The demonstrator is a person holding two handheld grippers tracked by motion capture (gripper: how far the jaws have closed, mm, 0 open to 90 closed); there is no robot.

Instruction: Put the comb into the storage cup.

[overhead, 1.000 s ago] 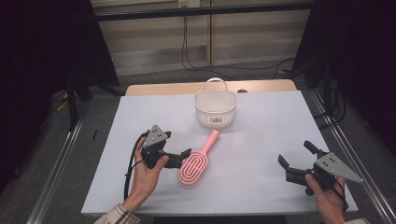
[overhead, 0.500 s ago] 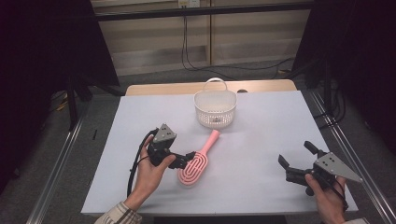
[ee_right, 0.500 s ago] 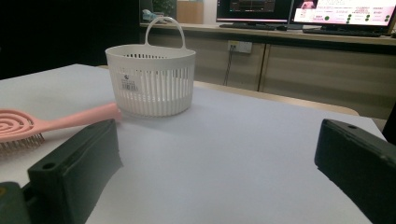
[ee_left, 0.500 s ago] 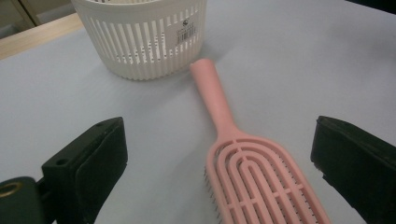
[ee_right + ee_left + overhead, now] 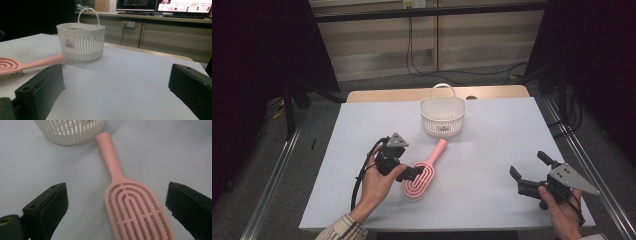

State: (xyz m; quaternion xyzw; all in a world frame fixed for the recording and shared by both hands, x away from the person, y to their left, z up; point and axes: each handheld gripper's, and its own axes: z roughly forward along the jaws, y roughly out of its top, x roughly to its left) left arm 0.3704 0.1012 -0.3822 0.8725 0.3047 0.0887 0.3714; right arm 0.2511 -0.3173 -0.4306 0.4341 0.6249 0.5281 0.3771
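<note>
Left gripper [image 5: 412,173] has closed in on the pink hairbrush [image 5: 424,170] over the last second: it was beside the brush head's left edge, now its tips sit right at that edge in the high view. Jaws are spread wide; in the left gripper view they straddle the hairbrush [image 5: 135,205], one black jaw on either side, neither touching it yet. My read: this is the approach for a grasp on the head, closing not yet started. The brush itself hasn't moved; it lies flat on the white table [image 5: 492,130], bristles down, handle tip pointing at the white slotted basket [image 5: 442,117] and stopping just short of its wall. To the right of the brush, the right gripper [image 5: 532,175] hasn't shifted, well apart from the brush near the table's right edge, jaws also spread and holding nothing. View differences: the left gripper view shows the vented arch pattern on the brush back and bristle tips under its left rim, too small to make out from above. The right gripper view shows the basket [image 5: 80,42] side-on with its loop handle and a small label, plus lit monitors [image 5: 160,5] behind.
</note>
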